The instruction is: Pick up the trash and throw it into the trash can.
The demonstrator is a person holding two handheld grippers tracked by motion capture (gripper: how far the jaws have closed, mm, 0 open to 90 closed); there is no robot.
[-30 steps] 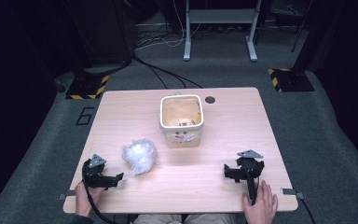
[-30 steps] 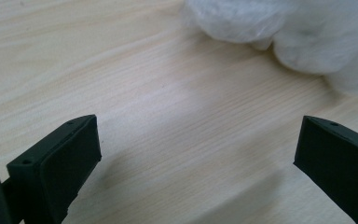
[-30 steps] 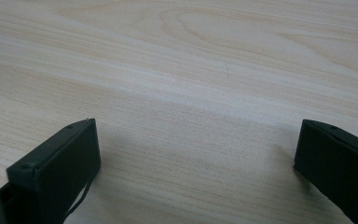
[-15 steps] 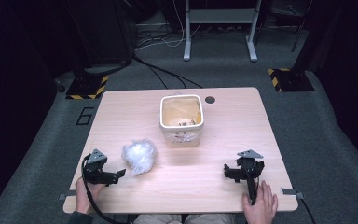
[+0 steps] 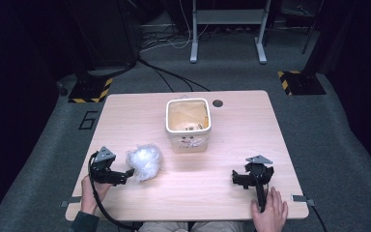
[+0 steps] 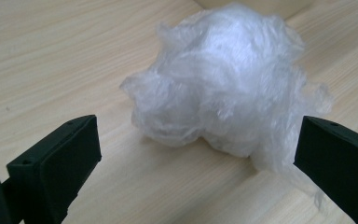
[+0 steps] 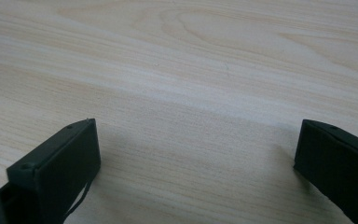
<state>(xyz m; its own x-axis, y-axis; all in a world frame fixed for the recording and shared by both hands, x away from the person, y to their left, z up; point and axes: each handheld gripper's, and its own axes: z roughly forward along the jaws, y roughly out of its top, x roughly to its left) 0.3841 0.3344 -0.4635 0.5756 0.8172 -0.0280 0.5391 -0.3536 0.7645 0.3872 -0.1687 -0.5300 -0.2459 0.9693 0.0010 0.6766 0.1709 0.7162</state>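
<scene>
Left gripper (image 5: 125,175), jaws spread, faces the crumpled plastic wrap (image 5: 144,162) at table's eight o'clock; a shallow pinch would likely shed the springy wad short of the bin (image 5: 188,143); right gripper (image 5: 240,180) rests unclenched.

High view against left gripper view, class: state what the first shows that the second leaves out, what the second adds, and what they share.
High view alone: the white square bin behind the wad, the right gripper resting open on bare wood, both of the person's hands, and the floor around the table.

Left gripper view alone: the fine crinkled strands of the plastic wad and the left gripper with its jaws spread wide, the wad just ahead of them.

Shared: the wad, the left gripper and the pale wooden tabletop.
</scene>
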